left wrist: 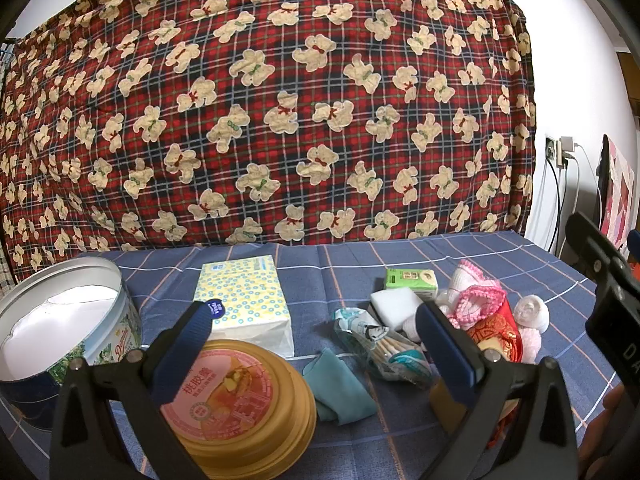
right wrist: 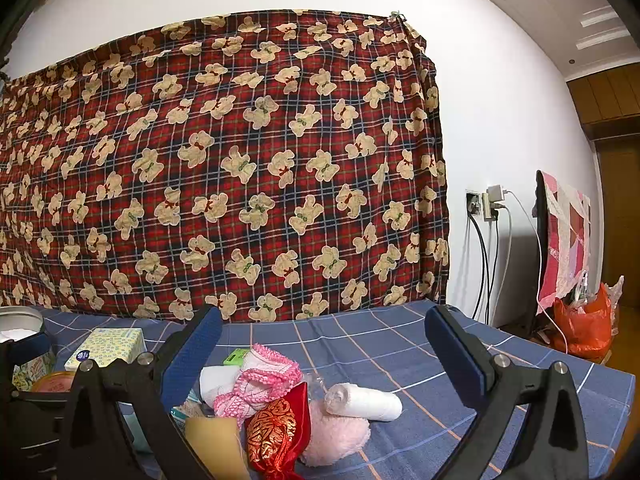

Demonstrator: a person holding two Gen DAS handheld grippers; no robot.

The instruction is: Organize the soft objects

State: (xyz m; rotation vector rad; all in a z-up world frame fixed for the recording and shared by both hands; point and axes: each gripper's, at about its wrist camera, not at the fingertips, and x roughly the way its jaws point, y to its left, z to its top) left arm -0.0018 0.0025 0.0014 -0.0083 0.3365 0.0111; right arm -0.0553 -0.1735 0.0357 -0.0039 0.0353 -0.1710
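Both hand-held grippers, left (left wrist: 312,336) and right (right wrist: 324,340), spread, empty; pinch red pouch (right wrist: 276,432) mid-body, lift clear of pile.

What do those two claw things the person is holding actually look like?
The left gripper and right gripper look alike: black plastic frames forking into two angled fingers, each faced with a dark blue pad and pinned with silver bolts. No cables show.
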